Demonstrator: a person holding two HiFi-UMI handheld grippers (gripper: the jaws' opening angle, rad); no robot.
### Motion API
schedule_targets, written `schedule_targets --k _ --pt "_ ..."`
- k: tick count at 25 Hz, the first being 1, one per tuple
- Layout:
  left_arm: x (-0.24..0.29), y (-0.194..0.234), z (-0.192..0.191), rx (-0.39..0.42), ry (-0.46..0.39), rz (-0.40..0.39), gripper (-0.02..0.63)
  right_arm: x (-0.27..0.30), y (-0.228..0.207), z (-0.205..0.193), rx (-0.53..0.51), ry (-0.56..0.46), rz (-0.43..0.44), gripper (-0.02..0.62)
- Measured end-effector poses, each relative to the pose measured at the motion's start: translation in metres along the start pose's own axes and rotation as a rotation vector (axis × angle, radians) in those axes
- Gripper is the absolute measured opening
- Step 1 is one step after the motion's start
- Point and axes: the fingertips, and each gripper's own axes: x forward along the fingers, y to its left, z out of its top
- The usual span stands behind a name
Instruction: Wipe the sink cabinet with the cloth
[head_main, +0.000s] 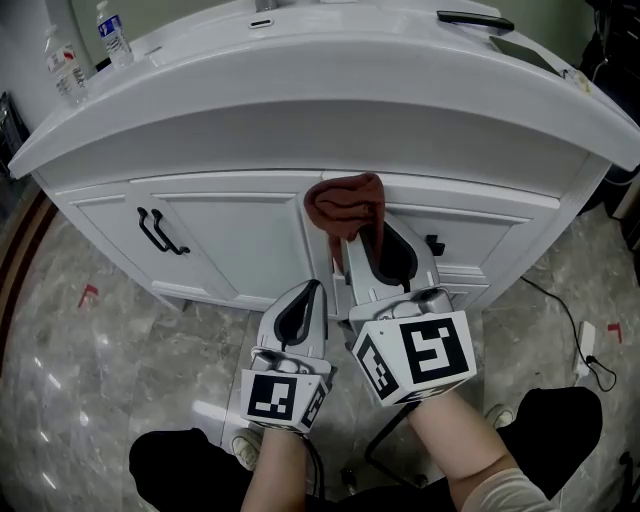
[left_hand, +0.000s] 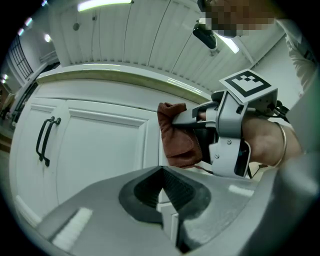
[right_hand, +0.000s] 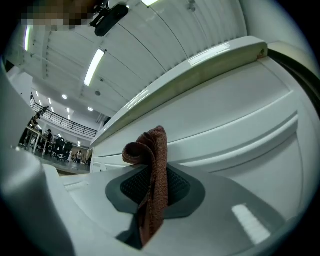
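The white sink cabinet (head_main: 240, 230) fills the middle of the head view, its curved top above panelled doors. A reddish-brown cloth (head_main: 347, 205) is pinched in my right gripper (head_main: 372, 243) and pressed against the cabinet front just under the countertop lip. In the right gripper view the cloth (right_hand: 152, 170) stands folded between the shut jaws, with the cabinet (right_hand: 240, 125) close behind. My left gripper (head_main: 303, 305) hangs lower and to the left, jaws shut on nothing, a short way off the door. The left gripper view shows the cloth (left_hand: 176, 132) and the right gripper (left_hand: 192, 116) at its right.
A black door handle (head_main: 160, 232) sits on the left door, and another small handle (head_main: 434, 244) right of the cloth. Two water bottles (head_main: 66, 68) stand on the countertop's left end. A white cable with a plug (head_main: 586, 340) lies on the marble floor at right.
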Motion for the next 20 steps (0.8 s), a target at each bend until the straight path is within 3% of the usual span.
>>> schedule_targets --k 5,12,20 --pt "0.0 -0.006 0.006 -0.008 -0.018 -0.006 0.0 -0.009 -0.013 -0.001 -0.041 0.022 -0.013 0.084" --pt "0.003 -0.028 0.02 -0.005 -0.038 -0.031 0.0 -0.037 -0.053 0.003 -0.113 0.063 -0.103 0.084" --pt "-0.003 -0.072 0.026 0.004 -0.032 -0.101 0.0 -0.067 -0.095 0.012 -0.087 0.051 -0.184 0.087"
